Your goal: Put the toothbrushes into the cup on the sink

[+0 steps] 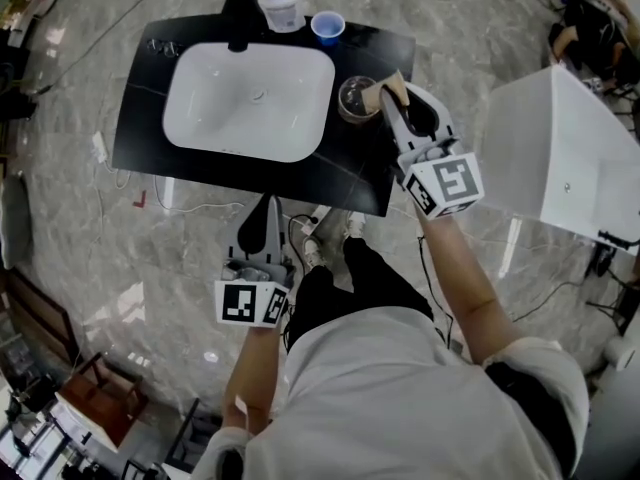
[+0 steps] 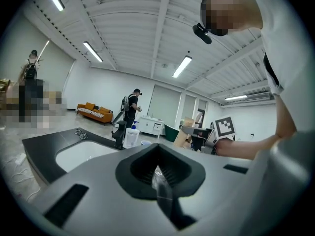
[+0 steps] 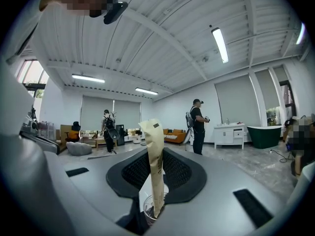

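A tan paper-wrapped toothbrush [image 3: 154, 166] stands upright between the jaws of my right gripper [image 3: 156, 183], which is shut on it. Its lower end sits inside the clear cup [image 3: 150, 211]. From the head view that cup [image 1: 352, 99] rests on the black counter right of the white basin [image 1: 248, 100], with the right gripper [image 1: 400, 103] over its rim. My left gripper [image 1: 267, 210] hangs in front of the counter's near edge, away from the cup. Its jaws [image 2: 158, 173] are shut on a thin clear-wrapped toothbrush [image 2: 162, 187].
A black faucet [image 1: 240, 16], a white soap bottle with a blue pump [image 1: 281, 8] and a small blue cup [image 1: 327, 27] line the back of the counter [image 1: 340, 173]. A white box-like unit [image 1: 565, 153] stands to the right. Cables lie on the marble floor.
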A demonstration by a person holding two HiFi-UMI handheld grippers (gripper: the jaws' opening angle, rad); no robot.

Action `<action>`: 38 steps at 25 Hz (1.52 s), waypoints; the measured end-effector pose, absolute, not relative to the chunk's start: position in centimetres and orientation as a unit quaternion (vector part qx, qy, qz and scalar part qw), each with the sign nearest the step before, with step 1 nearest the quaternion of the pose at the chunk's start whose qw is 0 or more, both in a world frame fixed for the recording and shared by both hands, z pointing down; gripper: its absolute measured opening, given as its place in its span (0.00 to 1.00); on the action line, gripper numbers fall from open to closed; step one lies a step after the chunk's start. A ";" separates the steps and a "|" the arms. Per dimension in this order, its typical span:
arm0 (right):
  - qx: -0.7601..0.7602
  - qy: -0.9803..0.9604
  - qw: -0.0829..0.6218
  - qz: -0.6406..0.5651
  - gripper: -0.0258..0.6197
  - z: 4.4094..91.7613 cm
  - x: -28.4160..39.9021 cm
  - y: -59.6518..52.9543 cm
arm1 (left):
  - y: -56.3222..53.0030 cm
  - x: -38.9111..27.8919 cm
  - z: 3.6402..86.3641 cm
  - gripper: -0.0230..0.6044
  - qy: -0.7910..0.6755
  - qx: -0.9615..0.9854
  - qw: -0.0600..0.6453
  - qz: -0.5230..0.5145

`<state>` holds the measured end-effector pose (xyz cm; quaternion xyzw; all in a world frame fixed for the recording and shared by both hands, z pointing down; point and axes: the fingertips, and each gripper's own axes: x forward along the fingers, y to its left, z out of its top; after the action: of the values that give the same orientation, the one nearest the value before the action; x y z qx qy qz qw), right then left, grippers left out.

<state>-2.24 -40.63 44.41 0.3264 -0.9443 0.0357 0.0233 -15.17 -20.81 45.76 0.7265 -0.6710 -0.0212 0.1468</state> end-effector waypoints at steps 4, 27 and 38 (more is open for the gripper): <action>0.319 -0.946 0.032 0.041 0.17 46.2 -3.0 -41.3 | -21.4 -15.0 46.9 0.04 -0.673 0.722 0.157 -0.023; 0.283 -0.954 0.077 0.065 0.28 52.9 -5.5 -42.4 | -24.8 -13.8 48.8 0.04 -0.675 0.715 0.179 -0.026; 0.352 -0.930 0.099 0.040 0.37 53.0 -0.9 -43.6 | -24.7 -12.6 48.4 0.04 -0.661 0.730 0.173 -0.033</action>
<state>-0.87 -43.57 53.03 0.3524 -0.9298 0.0396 0.0989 -12.55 -24.74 48.40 0.7299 -0.6606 -0.0332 0.1725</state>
